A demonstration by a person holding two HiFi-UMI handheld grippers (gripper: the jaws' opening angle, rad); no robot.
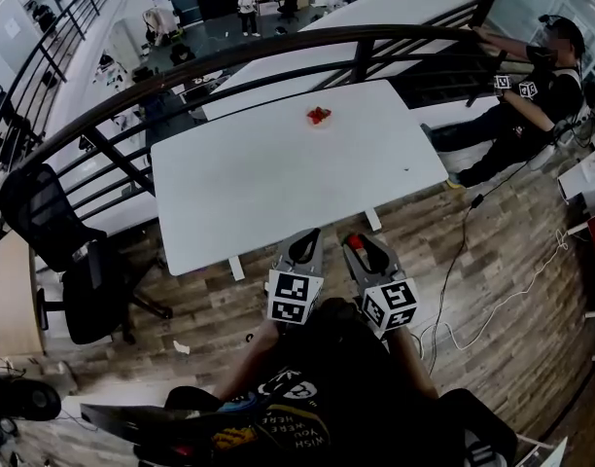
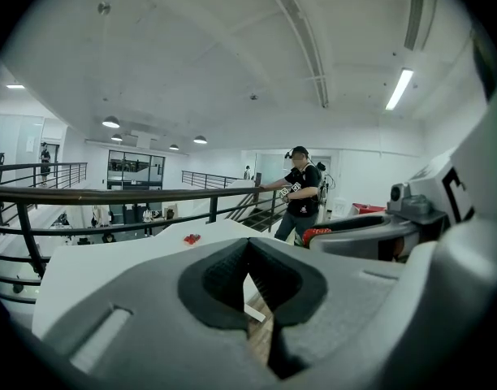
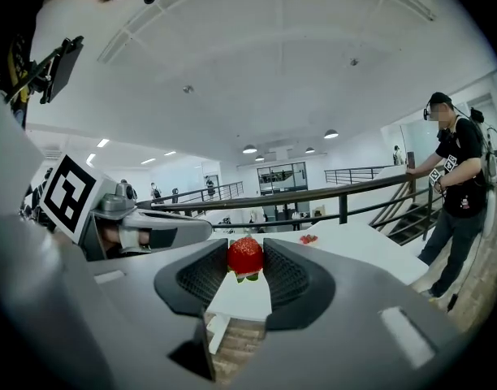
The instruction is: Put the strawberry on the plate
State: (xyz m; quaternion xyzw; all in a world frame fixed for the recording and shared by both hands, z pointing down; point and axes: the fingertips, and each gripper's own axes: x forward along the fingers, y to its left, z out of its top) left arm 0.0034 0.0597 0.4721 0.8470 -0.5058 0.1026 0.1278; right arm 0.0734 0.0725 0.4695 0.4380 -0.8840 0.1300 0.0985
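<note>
From my station, the right gripper (image 3: 246, 247) has its jaws closed on the strawberry (image 3: 245, 257). The dark pads press its red body from both sides, and the green leaves hang below. The berry is up in the air at the near edge of the white table (image 1: 278, 178), not resting on it.

The left gripper (image 2: 248, 247) is beside the right one at the same near edge. Its jaw tips meet and I see nothing between them.

On the far part of the table, near the far edge, lies a small red item (image 1: 319, 116). It is well apart from both grippers. It is too small for me to name, and I cannot tell whether a plate sits under it, white against white.

Beyond the table's far edge runs a dark curved railing (image 1: 229, 58). A person in dark clothes (image 1: 536, 90) stands off the table's far right corner with a hand on that railing. A black office chair (image 1: 79, 280) stands off the table's left side on the wooden floor (image 1: 492, 290).
</note>
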